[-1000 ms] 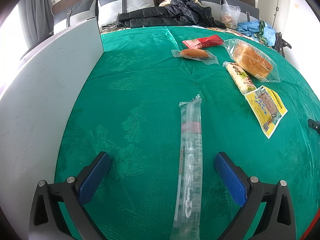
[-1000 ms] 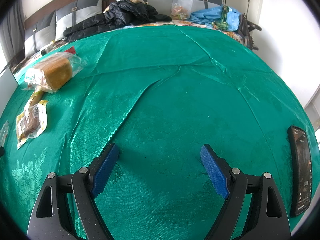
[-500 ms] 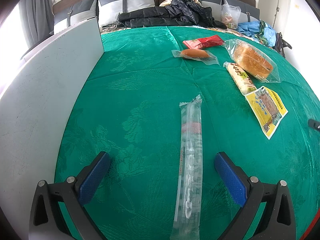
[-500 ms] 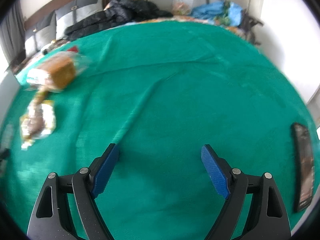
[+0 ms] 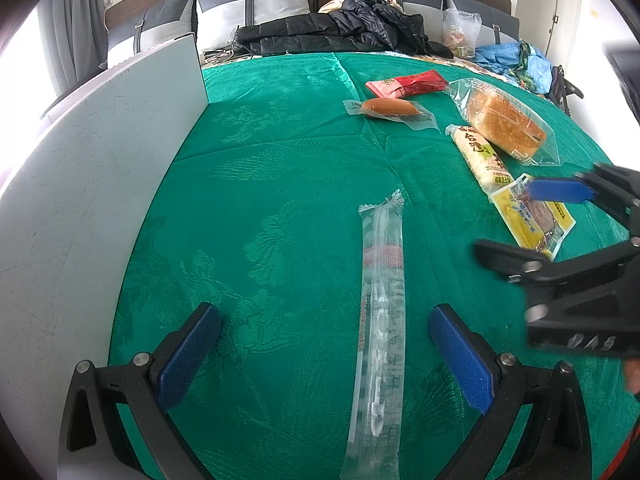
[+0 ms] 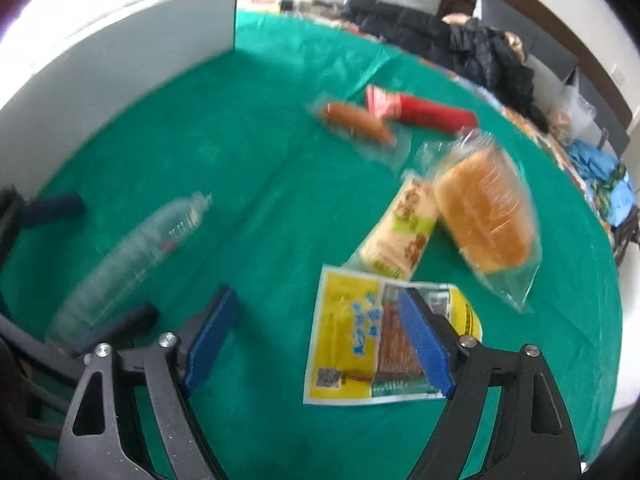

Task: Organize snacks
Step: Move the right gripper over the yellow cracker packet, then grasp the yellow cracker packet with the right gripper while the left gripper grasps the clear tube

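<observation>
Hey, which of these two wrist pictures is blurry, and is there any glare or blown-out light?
Right wrist view: motion-smeared, the sausage pack and clear tube pack soft, while the right gripper stays crisp; upper left corner washed out white. Left wrist view: mostly sharp, the yellow packet readable, only the right gripper entering at the right edge is blurred; window light blows out the far left.

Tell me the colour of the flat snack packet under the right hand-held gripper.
Yellow packet with blue print and a brown snack showing; clearest in the right wrist view.
</observation>
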The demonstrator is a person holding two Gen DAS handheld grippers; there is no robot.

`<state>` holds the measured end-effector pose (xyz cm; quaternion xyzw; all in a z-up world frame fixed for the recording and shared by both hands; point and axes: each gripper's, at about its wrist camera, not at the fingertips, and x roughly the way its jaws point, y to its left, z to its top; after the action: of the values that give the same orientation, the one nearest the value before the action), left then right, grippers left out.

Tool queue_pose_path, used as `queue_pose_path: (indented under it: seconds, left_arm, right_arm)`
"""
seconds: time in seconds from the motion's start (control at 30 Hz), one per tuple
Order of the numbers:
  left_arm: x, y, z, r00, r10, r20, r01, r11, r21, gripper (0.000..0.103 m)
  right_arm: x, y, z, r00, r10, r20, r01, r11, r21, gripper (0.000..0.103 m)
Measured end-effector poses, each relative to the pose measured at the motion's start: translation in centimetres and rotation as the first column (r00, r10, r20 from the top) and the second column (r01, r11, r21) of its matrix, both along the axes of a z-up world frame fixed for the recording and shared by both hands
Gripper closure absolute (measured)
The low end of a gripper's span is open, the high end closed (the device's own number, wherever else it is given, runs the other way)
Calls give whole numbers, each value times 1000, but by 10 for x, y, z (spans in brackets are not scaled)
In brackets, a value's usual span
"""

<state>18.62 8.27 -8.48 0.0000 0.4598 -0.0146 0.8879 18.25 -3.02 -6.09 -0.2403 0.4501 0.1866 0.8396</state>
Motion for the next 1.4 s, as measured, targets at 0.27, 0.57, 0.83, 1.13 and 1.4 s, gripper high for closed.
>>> queue_pose_path:
  seconds: [0.27,0.57,0.83,1.13,1.4]
  left_arm:
    - [-1,0,1,1000,2,1,-2,1000,0,0]
    - [-1,0,1,1000,2,1,-2,1000,0,0]
    - [2,-1,3,999,-10,-39,10,1000,6,0]
    - [-1,-7,19,988,-107,-113,99,992,-78,86]
    - [-48,-3,54,997,-77,-31,64,950,-305,86]
  right_arm:
    - [-37,-122,12,985,-168,28,168,986,12,18]
    - [-32,-202,40,812,-485,-325,582,718,382,17]
    - [27,-44,-4,818,-516,-253,555,824,114,11]
    - [-8,-71,14,845,-459,-276,519,827,215,61]
    - [-60,-141,48,835,-385,-394,549,643,535,62]
